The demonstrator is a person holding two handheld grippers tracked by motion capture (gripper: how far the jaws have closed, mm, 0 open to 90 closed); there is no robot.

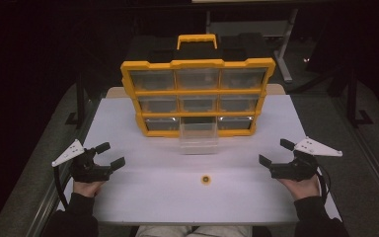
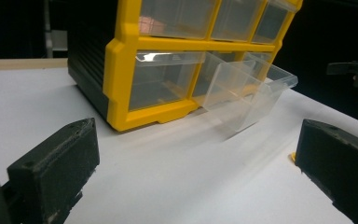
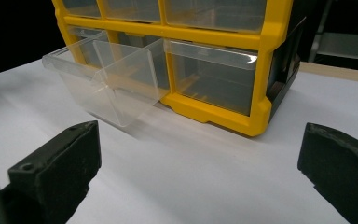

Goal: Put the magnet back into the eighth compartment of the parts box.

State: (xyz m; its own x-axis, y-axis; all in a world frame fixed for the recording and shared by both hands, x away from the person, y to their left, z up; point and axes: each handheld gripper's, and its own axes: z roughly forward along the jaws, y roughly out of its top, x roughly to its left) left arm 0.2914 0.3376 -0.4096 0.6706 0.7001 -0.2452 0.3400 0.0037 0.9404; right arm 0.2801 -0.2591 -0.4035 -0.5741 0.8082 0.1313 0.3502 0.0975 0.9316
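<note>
Between wide, empty left claw and right claw: small ring on table.

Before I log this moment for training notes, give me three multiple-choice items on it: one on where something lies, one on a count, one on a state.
1. Where does the small round yellow piece lie?
A. on the white table, in front of the pulled-out drawer
B. inside the pulled-out drawer
C. between the left gripper's jaws

2. How many drawer bays does the yellow-framed plastic organiser show on its front?
A. six
B. nine
C. twelve

3. What is the state of the clear plastic drawer in the bottom row's middle?
A. pushed fully in
B. lying loose on the table
C. pulled partly out

Key: 1 A, the high view shows it on bare tabletop nearer the person than the drawer. 2 B, three rows of three. 3 C, it juts forward with its back end still in the frame; both gripper views show this.
</note>
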